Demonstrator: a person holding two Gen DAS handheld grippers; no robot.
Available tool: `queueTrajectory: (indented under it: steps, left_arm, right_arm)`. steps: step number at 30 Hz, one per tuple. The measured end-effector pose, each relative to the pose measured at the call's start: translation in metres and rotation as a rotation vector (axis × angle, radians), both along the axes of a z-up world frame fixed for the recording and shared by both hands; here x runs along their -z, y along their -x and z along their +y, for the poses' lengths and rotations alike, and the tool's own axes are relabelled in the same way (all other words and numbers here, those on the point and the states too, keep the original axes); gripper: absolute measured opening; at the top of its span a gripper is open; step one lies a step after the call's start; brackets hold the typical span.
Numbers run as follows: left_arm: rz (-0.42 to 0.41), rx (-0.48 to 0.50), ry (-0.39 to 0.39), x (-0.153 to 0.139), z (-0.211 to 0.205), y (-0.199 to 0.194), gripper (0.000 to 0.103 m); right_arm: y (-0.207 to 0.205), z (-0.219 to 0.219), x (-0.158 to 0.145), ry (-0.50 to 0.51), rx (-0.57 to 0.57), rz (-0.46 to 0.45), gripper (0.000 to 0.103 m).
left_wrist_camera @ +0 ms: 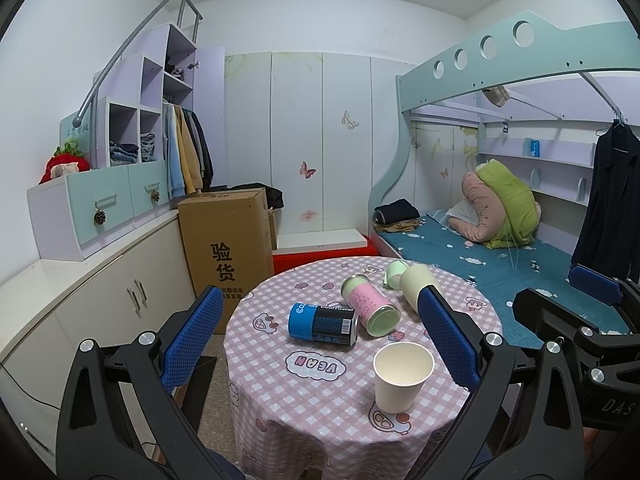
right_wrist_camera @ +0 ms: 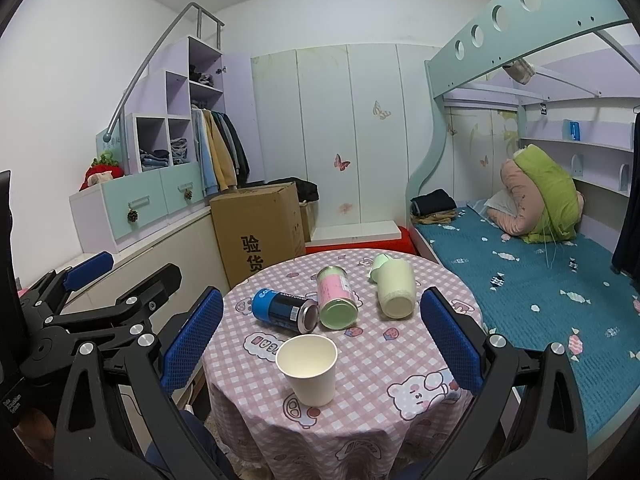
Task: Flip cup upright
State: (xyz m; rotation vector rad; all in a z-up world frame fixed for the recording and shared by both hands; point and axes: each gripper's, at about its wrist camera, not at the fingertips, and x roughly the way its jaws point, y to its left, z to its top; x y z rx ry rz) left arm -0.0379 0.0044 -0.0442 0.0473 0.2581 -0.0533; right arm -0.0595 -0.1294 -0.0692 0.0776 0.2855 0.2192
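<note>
A white paper cup (left_wrist_camera: 402,376) stands upright, mouth up, near the front of the round table (left_wrist_camera: 320,420); it also shows in the right wrist view (right_wrist_camera: 310,368). A pale cream cup (left_wrist_camera: 416,283) lies on its side at the back right (right_wrist_camera: 396,289), next to a small green cup (left_wrist_camera: 395,273) also on its side (right_wrist_camera: 378,266). My left gripper (left_wrist_camera: 322,338) is open and empty, held above the table's front. My right gripper (right_wrist_camera: 320,338) is open and empty, the paper cup between and below its fingers.
A blue can (left_wrist_camera: 322,323) and a pink-and-green can (left_wrist_camera: 370,304) lie on their sides mid-table. A cardboard box (left_wrist_camera: 226,248) and low cabinets stand to the left, a bunk bed (left_wrist_camera: 520,248) to the right. The other gripper (left_wrist_camera: 580,320) shows at the right edge.
</note>
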Motion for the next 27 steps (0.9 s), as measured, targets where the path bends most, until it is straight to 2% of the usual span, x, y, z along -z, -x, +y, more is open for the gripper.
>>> queueTrajectory:
  steps: [27]
  left_arm:
    - [0.003,-0.002,-0.004,0.005,0.004,-0.011,0.098]
  right_arm:
    - [-0.005,-0.001,0.004,-0.006,0.002,0.011,0.095]
